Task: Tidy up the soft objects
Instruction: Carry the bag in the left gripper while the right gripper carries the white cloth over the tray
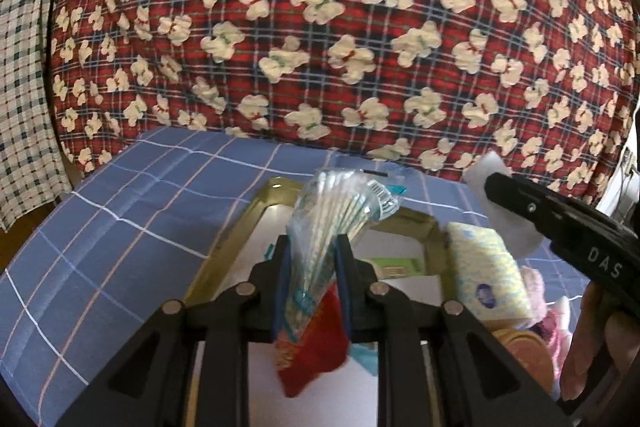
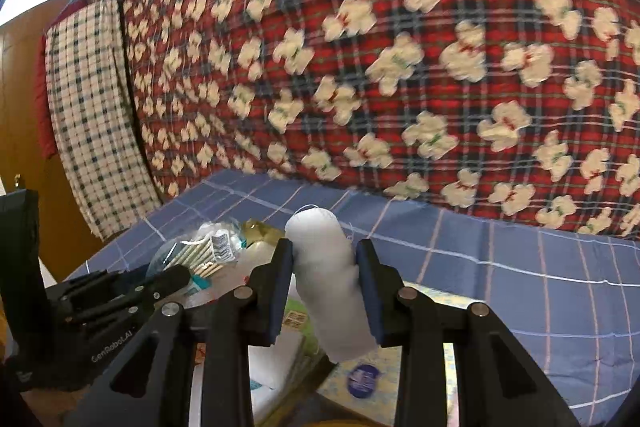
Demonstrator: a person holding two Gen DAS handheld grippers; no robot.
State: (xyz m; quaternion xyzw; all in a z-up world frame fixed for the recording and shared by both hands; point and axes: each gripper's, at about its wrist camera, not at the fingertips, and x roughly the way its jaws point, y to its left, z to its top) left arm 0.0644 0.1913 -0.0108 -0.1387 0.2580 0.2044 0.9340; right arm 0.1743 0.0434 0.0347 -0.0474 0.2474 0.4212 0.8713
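Note:
My left gripper (image 1: 310,259) is shut on a clear plastic packet of cotton swabs (image 1: 336,219) with a red bottom part, held above a gold-rimmed tray (image 1: 240,227). My right gripper (image 2: 326,267) is shut on a white cotton roll (image 2: 328,275), held up over the tray area. In the left wrist view the right gripper (image 1: 560,223) comes in from the right with the white roll (image 1: 504,203) in it. In the right wrist view the left gripper (image 2: 120,299) and its swab packet (image 2: 200,251) show at the left.
A yellow-patterned tissue pack (image 1: 488,271) leans at the tray's right edge, with a pink soft item (image 1: 540,307) beside it. A green box (image 1: 396,267) lies in the tray. The blue checked cloth (image 1: 100,247) covers the table. A red teddy-print quilt (image 1: 320,27) hangs behind.

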